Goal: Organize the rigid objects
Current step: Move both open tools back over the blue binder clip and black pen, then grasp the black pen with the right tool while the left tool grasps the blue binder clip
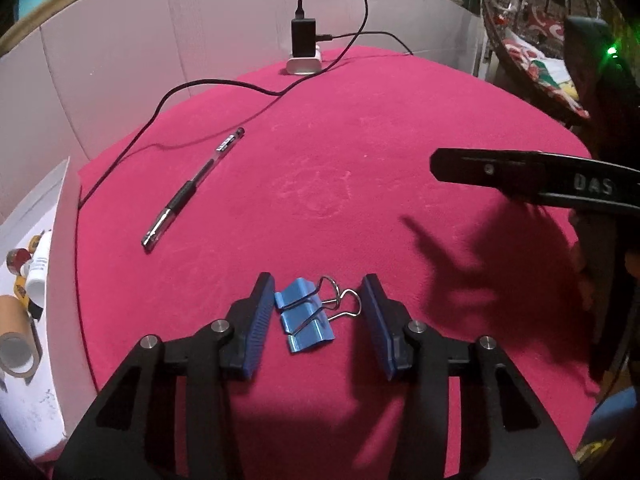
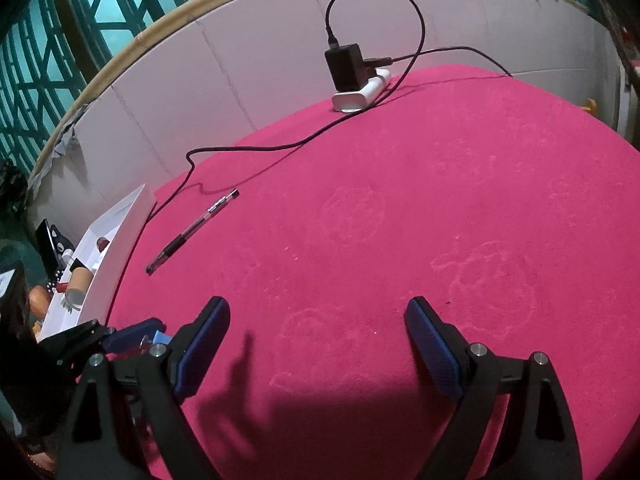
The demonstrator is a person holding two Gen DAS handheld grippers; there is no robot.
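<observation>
A blue binder clip [image 1: 305, 317] with silver wire handles lies on the pink cloth between the open fingers of my left gripper [image 1: 318, 312], which are not touching it. A black and clear pen [image 1: 193, 189] lies on the cloth to the far left; it also shows in the right wrist view [image 2: 192, 231]. My right gripper [image 2: 316, 344] is open and empty above bare cloth. Its black body shows at the right of the left wrist view [image 1: 532, 178]. The left gripper's tip and a bit of the blue clip [image 2: 160, 337] show at the lower left of the right wrist view.
A white box [image 1: 60, 248] at the table's left edge holds tape rolls, a tube and other items; it also shows in the right wrist view [image 2: 120, 236]. A white power strip [image 1: 304, 63] with a black charger and black cable [image 1: 192, 88] sits at the back. A white wall panel [image 2: 200, 92] borders the table.
</observation>
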